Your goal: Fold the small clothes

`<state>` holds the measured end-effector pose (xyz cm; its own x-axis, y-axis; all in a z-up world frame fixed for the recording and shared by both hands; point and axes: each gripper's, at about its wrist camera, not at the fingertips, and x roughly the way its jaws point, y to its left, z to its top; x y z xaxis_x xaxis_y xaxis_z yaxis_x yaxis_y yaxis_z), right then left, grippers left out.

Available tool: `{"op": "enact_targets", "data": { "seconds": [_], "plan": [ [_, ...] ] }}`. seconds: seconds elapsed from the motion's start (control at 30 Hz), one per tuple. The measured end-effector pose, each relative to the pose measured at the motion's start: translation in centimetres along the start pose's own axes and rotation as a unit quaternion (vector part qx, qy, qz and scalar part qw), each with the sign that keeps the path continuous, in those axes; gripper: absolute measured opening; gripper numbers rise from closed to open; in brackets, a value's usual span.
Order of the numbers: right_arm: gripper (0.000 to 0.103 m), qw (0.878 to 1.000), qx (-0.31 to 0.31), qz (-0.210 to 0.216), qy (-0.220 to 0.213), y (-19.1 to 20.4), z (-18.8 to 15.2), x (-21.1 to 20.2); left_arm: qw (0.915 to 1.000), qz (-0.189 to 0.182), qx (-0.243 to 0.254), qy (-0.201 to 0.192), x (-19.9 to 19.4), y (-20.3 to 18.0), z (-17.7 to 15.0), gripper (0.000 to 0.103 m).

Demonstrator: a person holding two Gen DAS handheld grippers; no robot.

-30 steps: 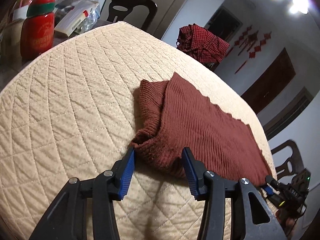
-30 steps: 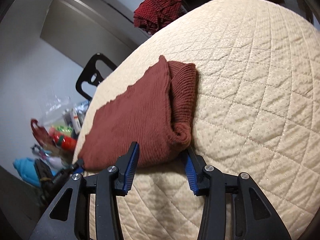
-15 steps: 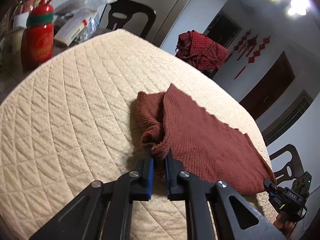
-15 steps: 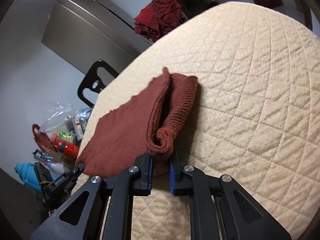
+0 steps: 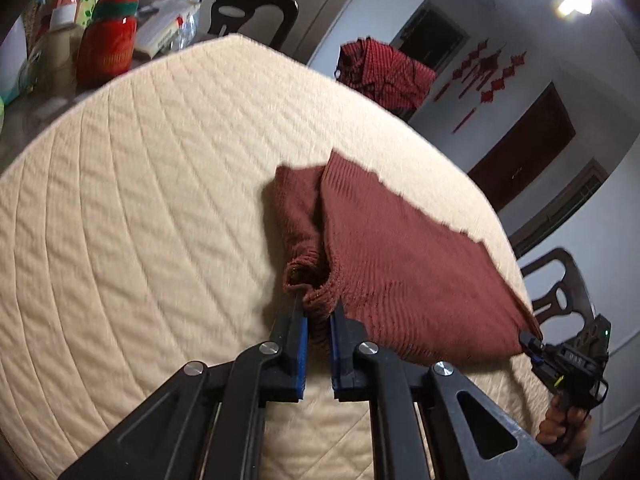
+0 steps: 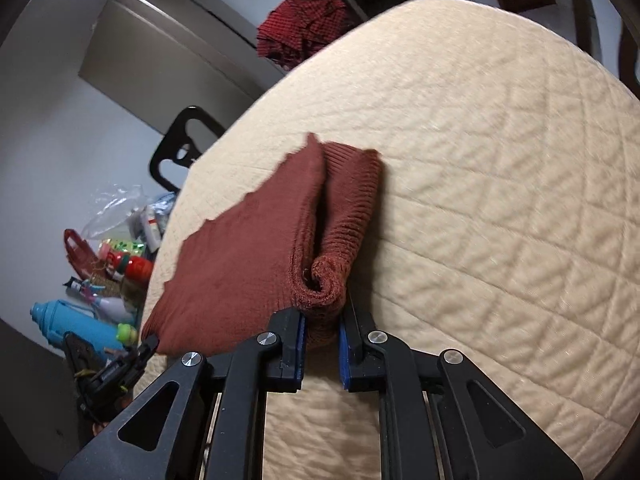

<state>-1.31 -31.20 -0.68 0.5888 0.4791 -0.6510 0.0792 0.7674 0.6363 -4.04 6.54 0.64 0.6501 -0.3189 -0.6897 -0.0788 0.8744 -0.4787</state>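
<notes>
Ribbed rust knit garment [image 5: 400,264] on quilted cream pad [image 5: 140,220]; left claw [image 5: 318,312] and right claw [image 6: 322,320] each pinch its corners.

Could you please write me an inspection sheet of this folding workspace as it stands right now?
Surface: round table under a cream quilted cover, flat.
Job's things: brown knit garment, partly folded, one side rolled into a thick edge; near corners lifted.
Clutter: red bottle, packets and bags beside the table; blue bottle low down.
Grippers: left claw shut on one near corner of the garment; right claw shut on the other.
Cables: nothing seen.
Surroundings: red checked cloth beyond the far rim, dark chairs, red wall ornaments, ceiling lights.
</notes>
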Motion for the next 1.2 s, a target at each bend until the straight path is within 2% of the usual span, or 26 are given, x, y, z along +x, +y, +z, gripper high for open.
{"op": "enact_targets", "data": {
  "seconds": [0.1, 0.2, 0.23, 0.37, 0.47, 0.57, 0.73, 0.87, 1.13, 1.2],
  "plan": [
    [0.016, 1.000, 0.017, 0.003, 0.007, -0.7, -0.1, 0.6, 0.9998, -0.002, 0.002, 0.017, 0.4, 0.3, -0.2, 0.013],
    [0.019, 1.000, -0.009, -0.010, -0.002, 0.2, -0.2, -0.2, 0.9999, -0.003, 0.011, 0.002, -0.7, 0.2, 0.4, 0.017],
    [0.019, 1.000, -0.022, -0.020, -0.011, 0.6, -0.2, -0.8, 0.9999, 0.003, 0.015, -0.005, -1.2, 0.2, 0.6, 0.020],
    [0.020, 0.996, -0.054, -0.055, -0.047, 1.8, -0.2, -2.7, 0.9984, 0.028, 0.030, -0.039, -2.3, 0.2, 1.6, 0.022],
    [0.020, 0.991, -0.082, -0.074, -0.080, 3.1, -0.1, -3.6, 0.9976, 0.030, 0.039, -0.049, -2.2, -0.4, 2.2, 0.025],
    [0.020, 0.986, -0.113, -0.075, -0.098, 4.8, -0.1, -3.3, 0.9963, 0.023, 0.065, -0.051, -1.6, -1.8, 2.5, 0.025],
    [0.020, 0.986, -0.137, -0.057, -0.071, 5.4, 0.1, -0.1, 0.9936, 0.020, 0.106, -0.035, 1.1, -3.6, 2.5, 0.025],
    [0.018, 0.988, -0.117, -0.091, -0.046, 3.2, 0.6, 2.3, 0.9919, 0.028, 0.122, -0.020, 2.8, -3.5, 2.1, 0.025],
    [0.019, 0.988, -0.118, -0.082, -0.050, 3.6, 0.6, 1.4, 0.9922, 0.026, 0.120, -0.021, 2.2, -3.3, 2.8, 0.025],
    [0.019, 0.987, -0.133, -0.078, -0.053, 4.5, 0.4, 1.1, 0.9923, 0.035, 0.115, -0.030, 1.8, -3.1, 3.0, 0.030]
  ]
}}
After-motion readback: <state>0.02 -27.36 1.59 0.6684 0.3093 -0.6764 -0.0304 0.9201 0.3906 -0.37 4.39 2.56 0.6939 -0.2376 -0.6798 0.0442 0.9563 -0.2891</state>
